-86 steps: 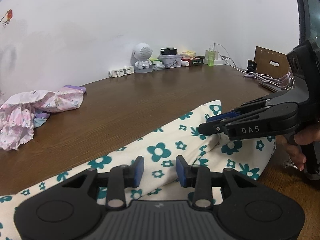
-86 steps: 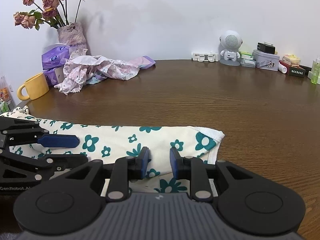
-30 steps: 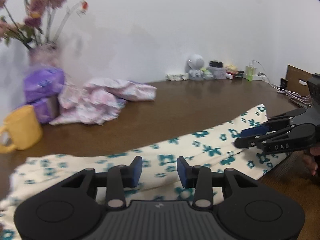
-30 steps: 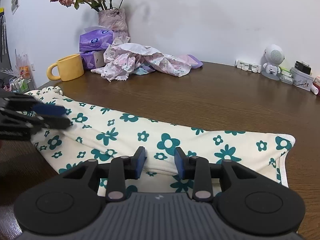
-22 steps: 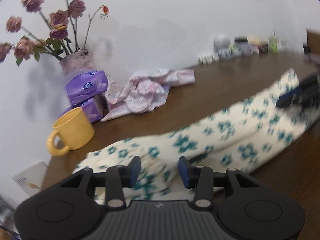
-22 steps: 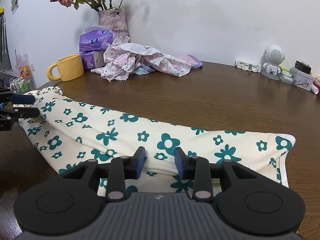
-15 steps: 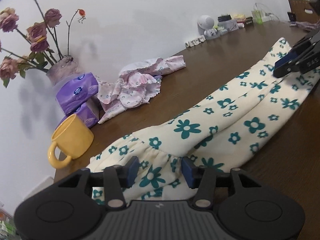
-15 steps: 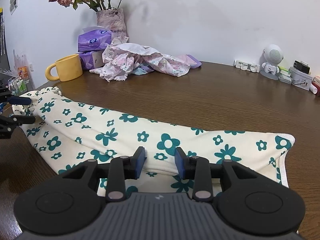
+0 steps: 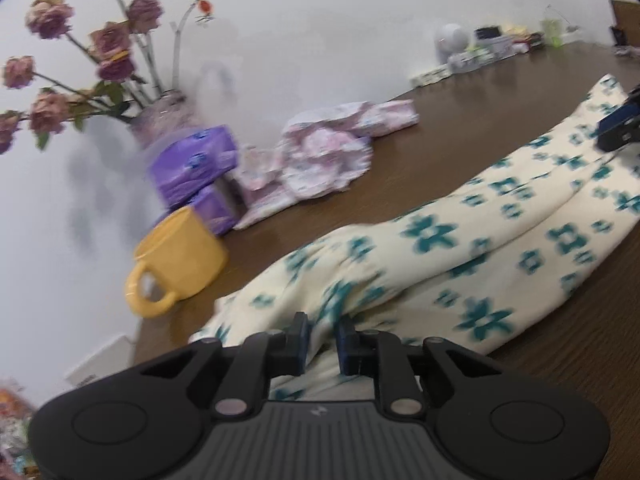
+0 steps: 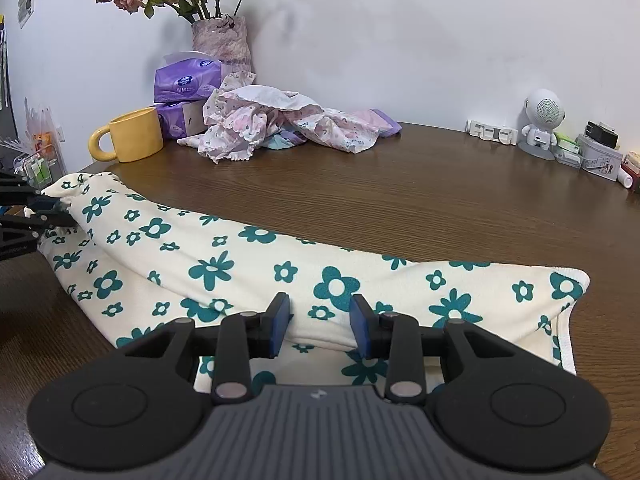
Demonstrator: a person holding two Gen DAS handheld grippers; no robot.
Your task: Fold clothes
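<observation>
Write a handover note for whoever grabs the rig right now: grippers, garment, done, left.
Left gripper: jaws closing on the gathered end of the floral garment, fabric between them.
Right gripper: jaws part open astride a fold of the other end; grip unclear.
Garment lies as a long strip across the wooden table.
Left: fold it shorter, then the pink crumpled clothes by the yellow mug.

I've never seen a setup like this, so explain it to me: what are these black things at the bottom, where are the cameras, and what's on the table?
They are hand-held claws, one in each of a person's hands, each with a camera looking along its fingers. The left claw is closing on a bunched end of the cream garment with teal flowers. The right claw stands over a fold at the other end; whether it is gripping is unclear. On the wooden table are also a yellow mug, tissue packs, a vase of dried roses and a crumpled pink garment.
</observation>
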